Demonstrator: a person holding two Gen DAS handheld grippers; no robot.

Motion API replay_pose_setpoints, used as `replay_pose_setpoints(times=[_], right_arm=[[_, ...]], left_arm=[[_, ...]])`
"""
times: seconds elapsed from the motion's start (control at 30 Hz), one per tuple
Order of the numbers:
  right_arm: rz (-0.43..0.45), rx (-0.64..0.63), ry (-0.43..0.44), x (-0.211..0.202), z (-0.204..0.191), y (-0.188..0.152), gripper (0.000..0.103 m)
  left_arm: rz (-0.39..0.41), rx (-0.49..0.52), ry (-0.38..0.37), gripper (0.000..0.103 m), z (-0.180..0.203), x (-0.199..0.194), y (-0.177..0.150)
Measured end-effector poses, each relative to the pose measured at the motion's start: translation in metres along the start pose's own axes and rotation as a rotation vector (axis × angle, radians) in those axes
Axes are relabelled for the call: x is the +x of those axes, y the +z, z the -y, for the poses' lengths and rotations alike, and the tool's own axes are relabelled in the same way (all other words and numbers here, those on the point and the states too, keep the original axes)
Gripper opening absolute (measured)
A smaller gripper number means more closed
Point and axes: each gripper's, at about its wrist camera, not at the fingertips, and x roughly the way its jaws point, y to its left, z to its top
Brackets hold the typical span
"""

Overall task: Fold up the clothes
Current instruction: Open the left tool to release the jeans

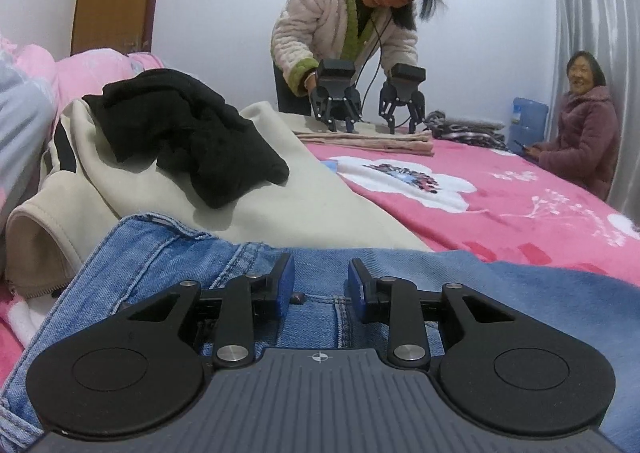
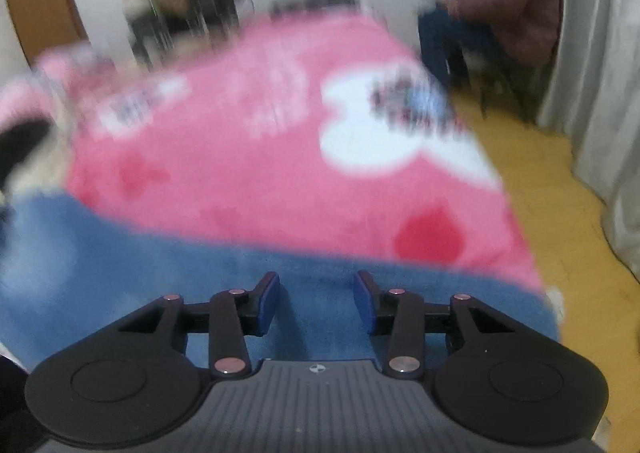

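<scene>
Left gripper [image 1: 321,285] parted over jeans [image 1: 160,257], right gripper [image 2: 316,303] likewise.

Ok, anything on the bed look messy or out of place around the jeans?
Yes. A crumpled black garment lies heaped on the spread cream jacket, just beyond the blue denim jeans. Neither is folded. The right wrist view is too blurred to add anything.
</scene>
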Motion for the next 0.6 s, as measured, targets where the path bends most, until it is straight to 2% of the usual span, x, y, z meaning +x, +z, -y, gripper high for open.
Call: replay_pose_setpoints(times=[0.07,0.2,0.3,0.4,0.43,0.5,0.57,0.6], right_arm=[[0.030,-0.012,-0.022,0.000,-0.005,-0.004,0.047],[0.022,0.001,-0.038,-0.005,-0.007,0.001,0.047],[0.123,0.048,-0.056,-0.036,-0.013,0.004,0.046],[0.217,-0.037,-0.091,-0.066,-0.035,0.009,0.049],[0.215,-0.096,-0.113,-0.068,-0.045,0.011,0.050],[0.158,-0.200,-0.110,-0.058,-0.060,0.019,0.050],[0.080,-0.214,-0.113,-0.031,-0.063,0.019,0.050],[0.043,-0.206,-0.121,-0.016,-0.062,0.017,0.046]], left_arm=[[-0.001,-0.006,-0.006,0.029,-0.001,0.000,0.001],[-0.003,-0.001,-0.004,0.029,0.000,0.000,0.001],[-0.002,-0.007,-0.011,0.030,-0.001,0.000,0.001],[0.004,-0.002,-0.009,0.030,0.000,-0.001,0.000],[0.005,0.001,-0.008,0.030,0.000,-0.001,-0.001],[0.006,-0.010,-0.019,0.031,-0.001,-0.001,-0.001],[0.010,-0.019,-0.027,0.031,-0.003,0.000,-0.002],[0.013,-0.019,-0.028,0.031,-0.003,0.000,-0.002]])
